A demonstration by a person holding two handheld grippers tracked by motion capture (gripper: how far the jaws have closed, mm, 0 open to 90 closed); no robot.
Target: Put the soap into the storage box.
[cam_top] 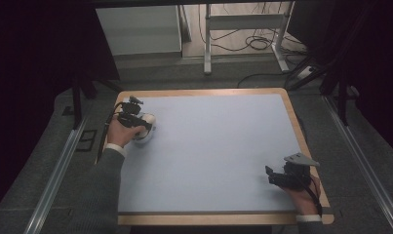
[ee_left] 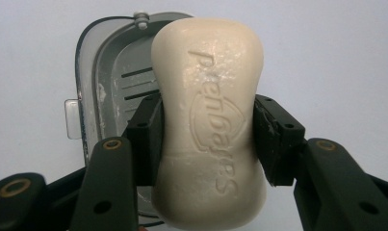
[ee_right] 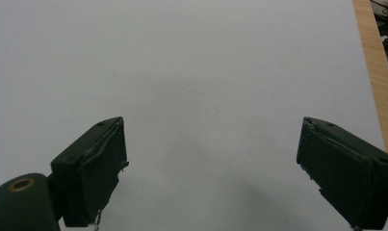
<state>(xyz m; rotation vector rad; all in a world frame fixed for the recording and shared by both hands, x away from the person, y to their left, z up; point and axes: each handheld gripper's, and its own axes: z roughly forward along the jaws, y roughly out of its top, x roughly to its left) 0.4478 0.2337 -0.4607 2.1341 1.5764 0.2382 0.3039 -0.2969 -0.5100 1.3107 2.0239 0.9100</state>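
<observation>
Soap bar (ee_left: pixel 208 125), cream, embossed, pinched across its narrow waist by left gripper (ee_left: pixel 206 132), above open grey soap dish (ee_left: pixel 107 82) at table's (cam_top: pixel 218 146) ten o'clock. Likely hard, slippery, fairly light; waist best for gripping. Right gripper (ee_right: pixel 211 159) at four o'clock, jaws wide apart, empty.

Left gripper (cam_top: pixel 135 123): over a white object (cam_top: pixel 146 130) at the table's (cam_top: pixel 208 146) far left.
Right gripper (cam_top: pixel 274 175): near right edge.
</observation>
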